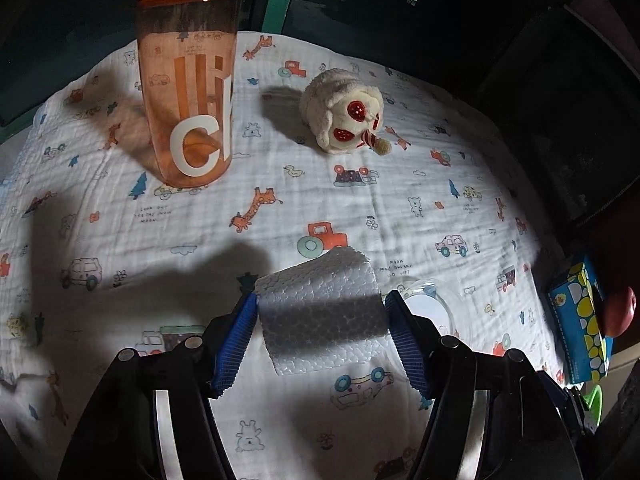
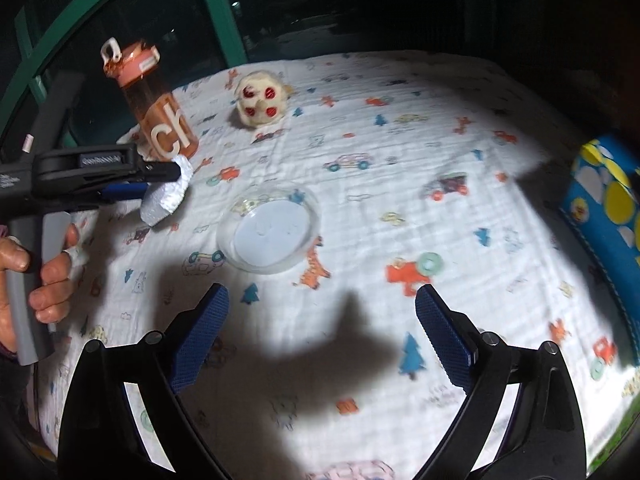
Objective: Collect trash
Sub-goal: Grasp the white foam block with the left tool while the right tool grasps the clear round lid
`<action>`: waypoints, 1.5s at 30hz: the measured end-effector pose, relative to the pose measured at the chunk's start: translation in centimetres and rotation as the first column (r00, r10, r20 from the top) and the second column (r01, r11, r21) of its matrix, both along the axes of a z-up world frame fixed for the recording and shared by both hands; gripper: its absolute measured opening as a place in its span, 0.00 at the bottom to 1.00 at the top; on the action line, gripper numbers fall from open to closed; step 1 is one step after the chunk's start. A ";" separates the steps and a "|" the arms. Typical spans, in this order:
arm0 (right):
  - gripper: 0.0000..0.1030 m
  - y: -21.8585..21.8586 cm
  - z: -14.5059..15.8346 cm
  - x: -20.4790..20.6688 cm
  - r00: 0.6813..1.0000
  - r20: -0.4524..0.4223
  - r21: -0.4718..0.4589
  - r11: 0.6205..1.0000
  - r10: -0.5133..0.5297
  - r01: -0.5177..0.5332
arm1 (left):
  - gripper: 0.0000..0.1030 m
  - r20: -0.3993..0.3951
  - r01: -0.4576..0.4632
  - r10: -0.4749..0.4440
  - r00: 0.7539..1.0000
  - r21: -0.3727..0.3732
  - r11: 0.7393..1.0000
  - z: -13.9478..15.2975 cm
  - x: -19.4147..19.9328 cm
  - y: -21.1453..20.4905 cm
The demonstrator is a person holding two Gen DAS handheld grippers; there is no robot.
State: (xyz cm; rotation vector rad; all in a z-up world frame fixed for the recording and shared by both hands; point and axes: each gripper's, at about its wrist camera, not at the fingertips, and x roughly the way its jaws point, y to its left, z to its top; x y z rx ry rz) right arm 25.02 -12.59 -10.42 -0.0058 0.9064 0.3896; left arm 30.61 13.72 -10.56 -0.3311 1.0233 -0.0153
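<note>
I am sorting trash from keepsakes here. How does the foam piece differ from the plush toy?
The foam piece is a plain white, blocky chunk; the plush toy is cream, rounded, with red spots. The foam sits between the left hand-held gripper's blue pads; the toy lies free on the cloth, farther back. Both are pale.

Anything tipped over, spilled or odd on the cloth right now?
No spill visible. The plush toy lies on its side near the far edge, and the clear lid lies loose on the cloth. The orange bottle stands upright. The left gripper holds a rough-edged foam chunk; the right gripper is open and empty.
</note>
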 end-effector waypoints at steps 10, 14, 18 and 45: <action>0.94 5.3 -2.6 3.6 0.997 -0.027 -0.057 0.995 0.077 -0.079 | 0.62 0.024 -0.018 0.018 1.000 0.012 1.000 0.8 -1.1 2.4; 0.95 6.5 -3.4 4.8 0.996 -0.041 -0.064 0.995 0.080 -0.083 | 0.62 0.023 -0.020 0.019 1.000 0.010 1.000 0.5 -1.4 3.0; 0.95 7.4 -3.9 5.6 0.995 -0.047 -0.084 0.992 0.085 -0.089 | 0.62 0.019 -0.023 0.023 1.000 0.004 1.000 0.3 -1.4 3.3; 0.90 5.4 -0.5 2.4 0.999 0.024 -0.089 0.995 0.047 -0.045 | 0.62 0.035 0.003 -0.004 0.999 0.024 1.000 1.5 -2.8 1.2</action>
